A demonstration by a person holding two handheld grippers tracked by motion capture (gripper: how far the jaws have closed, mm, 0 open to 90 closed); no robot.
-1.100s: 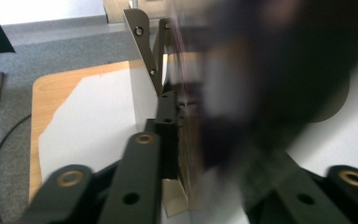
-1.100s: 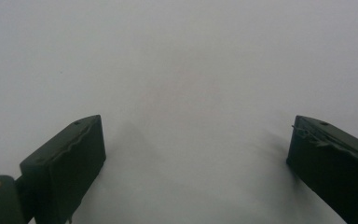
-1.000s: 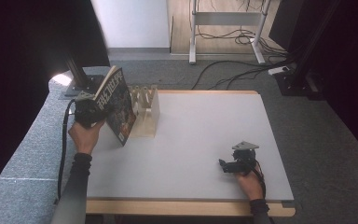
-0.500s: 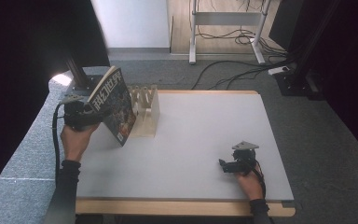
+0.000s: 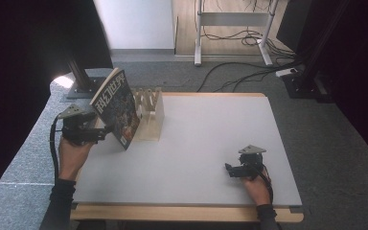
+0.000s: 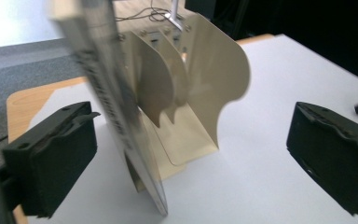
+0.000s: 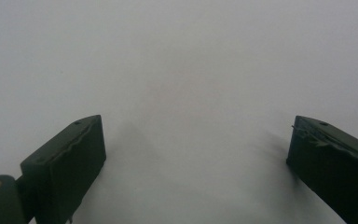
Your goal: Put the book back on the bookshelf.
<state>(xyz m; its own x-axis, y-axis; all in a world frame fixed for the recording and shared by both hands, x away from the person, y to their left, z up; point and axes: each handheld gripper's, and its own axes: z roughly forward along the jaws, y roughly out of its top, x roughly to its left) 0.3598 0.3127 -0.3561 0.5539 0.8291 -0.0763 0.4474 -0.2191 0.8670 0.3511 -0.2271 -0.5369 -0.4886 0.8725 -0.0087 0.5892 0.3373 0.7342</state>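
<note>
Left gripper (image 5: pixel 106 130) jaws wide, clear of the tilted magazine (image 5: pixel 116 108) leaning on the beige divider rack (image 5: pixel 151 115) at table's (image 5: pixel 211 129) far-left. Right gripper (image 5: pixel 229 169) wide, empty, near front-right edge.

I work in a lab: grey carpet (image 5: pixel 38 158) around my table (image 5: pixel 206 139), cables (image 5: pixel 235 76) and a metal stand (image 5: pixel 230 19) at twelve o'clock.

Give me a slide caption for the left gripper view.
Open left gripper facing a tilted magazine beside a beige divider rack.
</note>
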